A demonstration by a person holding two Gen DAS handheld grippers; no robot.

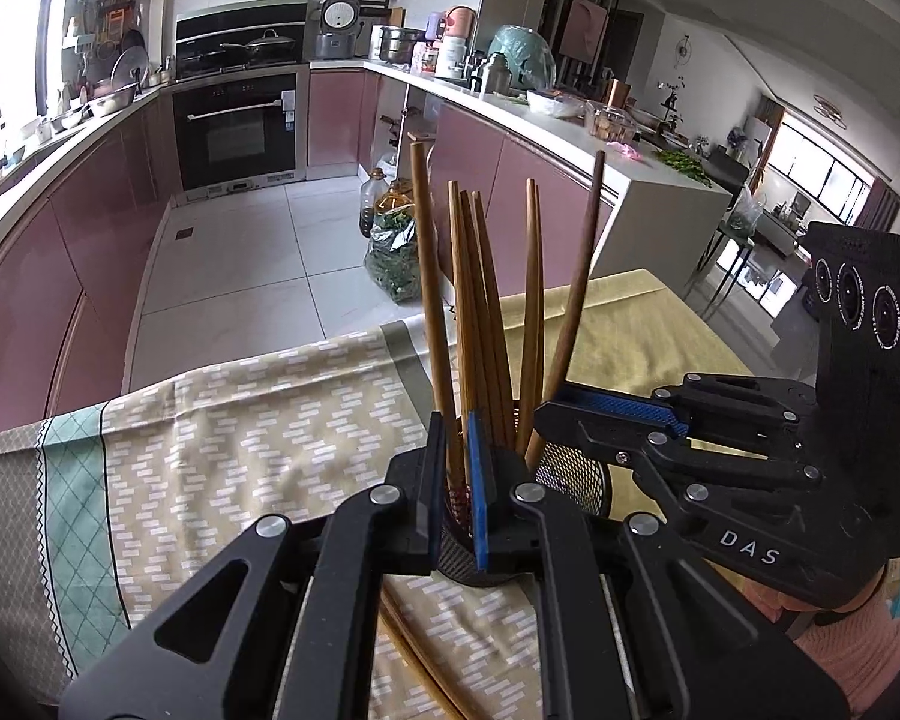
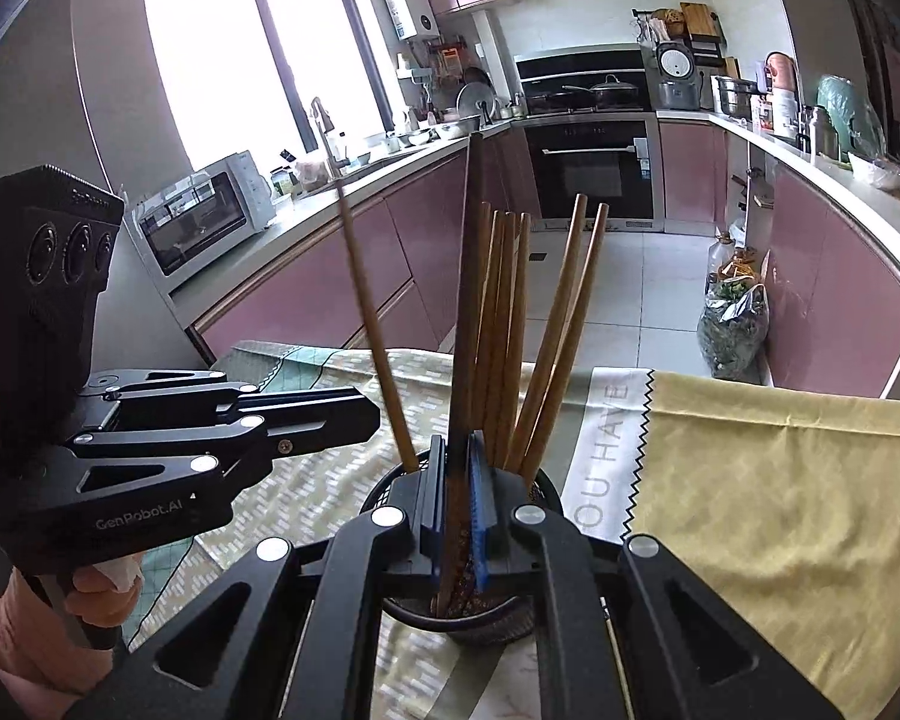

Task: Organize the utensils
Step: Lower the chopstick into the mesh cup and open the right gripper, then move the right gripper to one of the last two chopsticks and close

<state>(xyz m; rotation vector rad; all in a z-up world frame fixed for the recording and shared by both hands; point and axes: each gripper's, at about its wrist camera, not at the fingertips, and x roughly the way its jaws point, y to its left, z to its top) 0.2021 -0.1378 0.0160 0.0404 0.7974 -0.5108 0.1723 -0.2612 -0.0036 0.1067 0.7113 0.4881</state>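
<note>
Both grippers sit low over a black mesh holder standing on a patterned tablecloth; the holder already carries a fan of brown chopsticks, upright to slightly splayed.

Left gripper: jaws nearly together, clamped on one or two chopsticks with their lower ends reaching down into the holder; its blue pads press the sticks from the side. Right gripper: jaws close together on a dark chopstick that stands almost vertical, its patterned lower end inside the holder mouth. In the left view the right gripper comes in from the right, its fingers just beside the holder rim; whether it touches the mesh cannot be told.

More loose chopsticks lie on the cloth under the left gripper, partly hidden; so the task looks partway done, with these two sticks at the point of release.

Risks, as judgement:
- two grippers crowd one small holder; opening either could knock the other's stick or the standing ones;
- holder looks light; a sideways pull on withdrawal could tip it and spill the lot;
- a stick released while leaning could swing outward and lever neighbours out;
- the cloth is loose and rumpled at the yellow cloth edge; dragging the holder could bunch it;
- pads may stick to the wood, lifting the chopstick back out on retreat.
</note>
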